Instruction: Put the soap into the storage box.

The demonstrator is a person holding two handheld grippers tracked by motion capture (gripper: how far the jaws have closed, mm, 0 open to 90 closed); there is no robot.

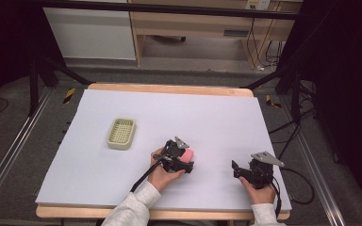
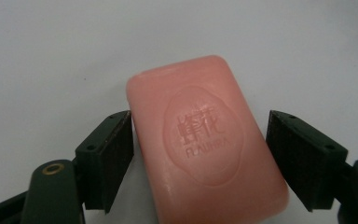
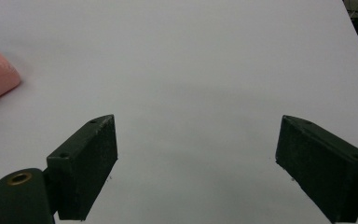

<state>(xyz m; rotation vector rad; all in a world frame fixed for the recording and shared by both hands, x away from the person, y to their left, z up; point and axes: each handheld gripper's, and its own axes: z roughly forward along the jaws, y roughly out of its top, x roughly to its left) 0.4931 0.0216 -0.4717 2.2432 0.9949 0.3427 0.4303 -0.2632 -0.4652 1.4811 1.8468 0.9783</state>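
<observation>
While the soap (image 2: 205, 144) lies flat on the white table (image 1: 217, 122), stamped face up, your left gripper (image 1: 181, 160) straddles it with jaws apart; one pad (image 2: 116, 154) touches or nearly touches its long side, the other stands off with a gap; so you are at the grasp, not yet the lift; close squarely on the long sides, since a bar may slip; the tray (image 1: 121, 133) waits well apart to the left; your right gripper (image 1: 245, 170) rests nearby, jaws wide, holding nothing.
</observation>
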